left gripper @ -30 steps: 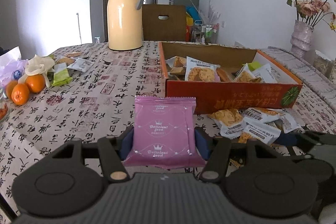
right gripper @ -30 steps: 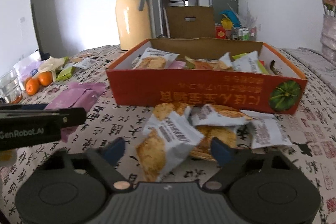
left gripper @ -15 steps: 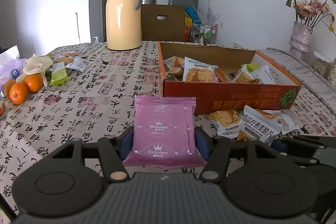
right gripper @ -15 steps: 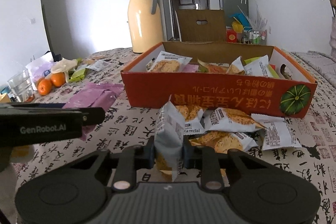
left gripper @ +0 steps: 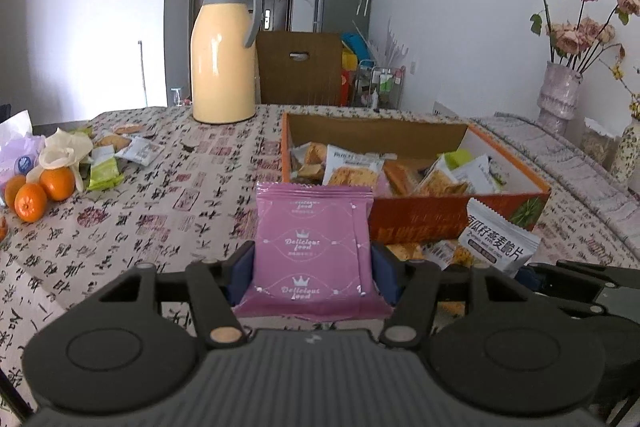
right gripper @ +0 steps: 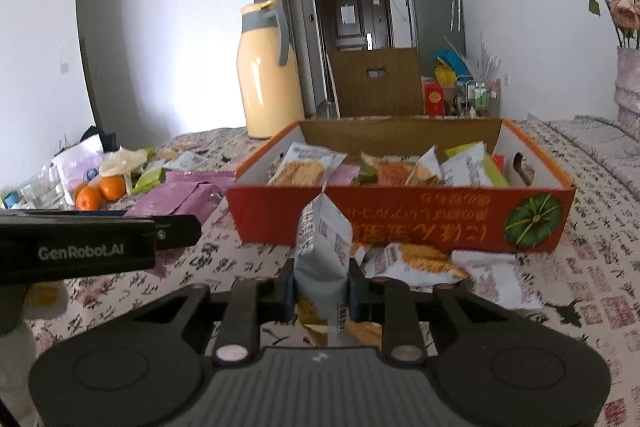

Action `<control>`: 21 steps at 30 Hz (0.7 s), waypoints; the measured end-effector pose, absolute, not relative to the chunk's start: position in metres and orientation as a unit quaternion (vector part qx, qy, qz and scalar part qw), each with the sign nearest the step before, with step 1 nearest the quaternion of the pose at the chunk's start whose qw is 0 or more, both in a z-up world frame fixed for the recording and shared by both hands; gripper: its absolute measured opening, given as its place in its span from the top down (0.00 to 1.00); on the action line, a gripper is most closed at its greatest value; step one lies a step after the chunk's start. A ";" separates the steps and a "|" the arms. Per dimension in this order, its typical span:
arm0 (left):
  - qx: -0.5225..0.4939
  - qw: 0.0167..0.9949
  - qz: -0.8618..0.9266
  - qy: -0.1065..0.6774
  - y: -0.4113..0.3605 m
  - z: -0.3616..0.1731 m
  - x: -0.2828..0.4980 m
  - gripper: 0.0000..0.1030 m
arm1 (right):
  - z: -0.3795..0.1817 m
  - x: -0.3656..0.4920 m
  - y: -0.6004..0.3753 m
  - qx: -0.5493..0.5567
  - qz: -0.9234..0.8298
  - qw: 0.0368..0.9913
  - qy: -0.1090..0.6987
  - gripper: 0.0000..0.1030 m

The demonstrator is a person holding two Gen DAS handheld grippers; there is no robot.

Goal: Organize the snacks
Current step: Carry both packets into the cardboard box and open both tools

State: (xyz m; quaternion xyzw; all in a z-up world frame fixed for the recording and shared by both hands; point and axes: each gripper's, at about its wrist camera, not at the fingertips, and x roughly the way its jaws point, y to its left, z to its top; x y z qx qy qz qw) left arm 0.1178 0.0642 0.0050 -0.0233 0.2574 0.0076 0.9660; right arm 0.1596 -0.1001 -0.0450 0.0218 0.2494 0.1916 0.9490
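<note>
Left gripper [left gripper: 314,269] pinches a pink snack packet [left gripper: 314,251] by its side edges; packet stands upright, long axis vertical, printed face toward the camera, top seam up, clear of the tablecloth [left gripper: 160,211]. Right gripper [right gripper: 322,285] is clamped on a grey-white cracker packet [right gripper: 322,255], squeezed narrow, upright, long axis vertical, one corner pointing up toward the box. Orange cardboard box [right gripper: 400,223] sits ahead of both, open top, holding a loose mix of cracker packets, green-white packets and a pink one. More cracker packets [right gripper: 416,263] lie on the cloth against the box's near wall. Two more pink packets [right gripper: 188,193] lie flat left of the box. Oranges [left gripper: 38,193] at far left.
</note>
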 end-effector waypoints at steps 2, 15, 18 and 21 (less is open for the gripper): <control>-0.026 0.967 0.007 0.253 0.062 0.009 0.120 0.40 | -0.041 0.161 -0.104 0.024 0.190 0.951 0.242 0.78; -0.034 0.972 0.008 0.234 0.036 0.034 0.161 0.40 | -0.012 0.198 -0.135 0.038 0.181 0.963 0.195 0.78; -0.037 0.972 0.013 0.230 0.032 0.039 0.175 0.40 | -0.008 0.212 -0.142 0.040 0.180 0.965 0.188 0.78; -0.040 0.973 0.018 0.228 0.027 0.044 0.191 0.40 | -0.006 0.227 -0.149 0.039 0.176 0.967 0.182 0.78</control>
